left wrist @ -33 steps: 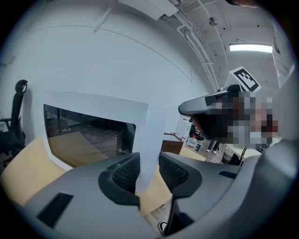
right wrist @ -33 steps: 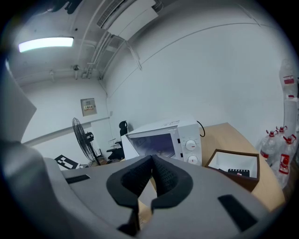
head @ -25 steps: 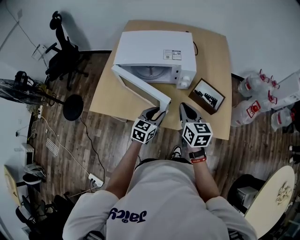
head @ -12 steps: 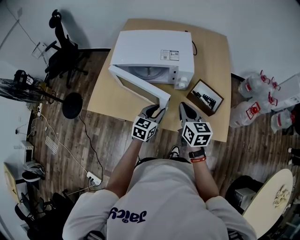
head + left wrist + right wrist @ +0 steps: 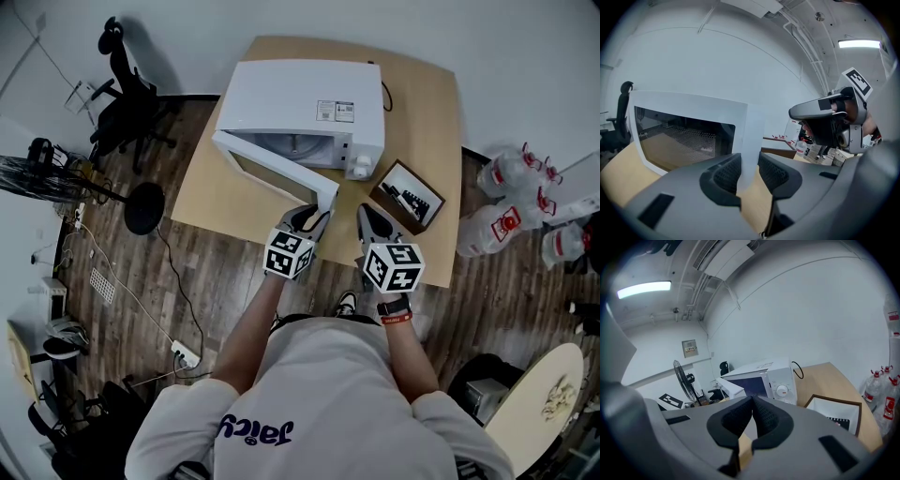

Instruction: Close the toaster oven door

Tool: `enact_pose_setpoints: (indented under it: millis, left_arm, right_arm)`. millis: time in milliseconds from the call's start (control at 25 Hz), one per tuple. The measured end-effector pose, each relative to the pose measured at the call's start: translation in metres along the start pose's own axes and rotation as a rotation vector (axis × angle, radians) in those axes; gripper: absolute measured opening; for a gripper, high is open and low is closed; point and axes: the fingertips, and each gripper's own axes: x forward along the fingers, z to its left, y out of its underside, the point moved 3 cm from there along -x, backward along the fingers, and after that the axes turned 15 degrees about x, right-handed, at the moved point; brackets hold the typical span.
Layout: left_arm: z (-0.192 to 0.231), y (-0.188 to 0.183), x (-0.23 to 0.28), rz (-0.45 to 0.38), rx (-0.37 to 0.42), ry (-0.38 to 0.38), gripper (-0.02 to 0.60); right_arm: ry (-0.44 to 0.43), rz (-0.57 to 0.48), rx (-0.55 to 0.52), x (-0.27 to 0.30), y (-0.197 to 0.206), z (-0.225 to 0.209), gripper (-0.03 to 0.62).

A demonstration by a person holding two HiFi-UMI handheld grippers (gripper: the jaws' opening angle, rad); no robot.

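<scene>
A white toaster oven (image 5: 300,94) stands on the wooden table (image 5: 422,103), with its door (image 5: 272,169) swung partly out toward me. My left gripper (image 5: 314,214) is at the door's free end. In the left gripper view the door's white edge (image 5: 752,136) runs between the two pads and my left gripper (image 5: 749,171) is shut on it. My right gripper (image 5: 370,217) hangs just right of the door, shut with nothing in it. In the right gripper view the oven (image 5: 764,376) and its knob lie ahead of my right gripper (image 5: 752,404).
A dark-framed shallow box (image 5: 406,195) lies on the table right of the oven. Several water bottles (image 5: 506,216) stand on the floor at the right. An office chair (image 5: 127,103) and a fan (image 5: 56,178) are at the left, a round table (image 5: 548,394) at the lower right.
The door's free end has swung a little toward the oven, with my left gripper moving along with it. My right gripper has edged forward beside it.
</scene>
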Motion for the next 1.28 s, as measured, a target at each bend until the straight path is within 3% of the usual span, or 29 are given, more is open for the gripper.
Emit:
enact_pose_setpoints:
  millis: [1280]
  left_arm:
    - [0.022,-0.028,0.068,0.033,-0.011,-0.105,0.103]
  right_arm:
    - [-0.05,0.041,0.002,0.018,-0.024,-0.04,0.003]
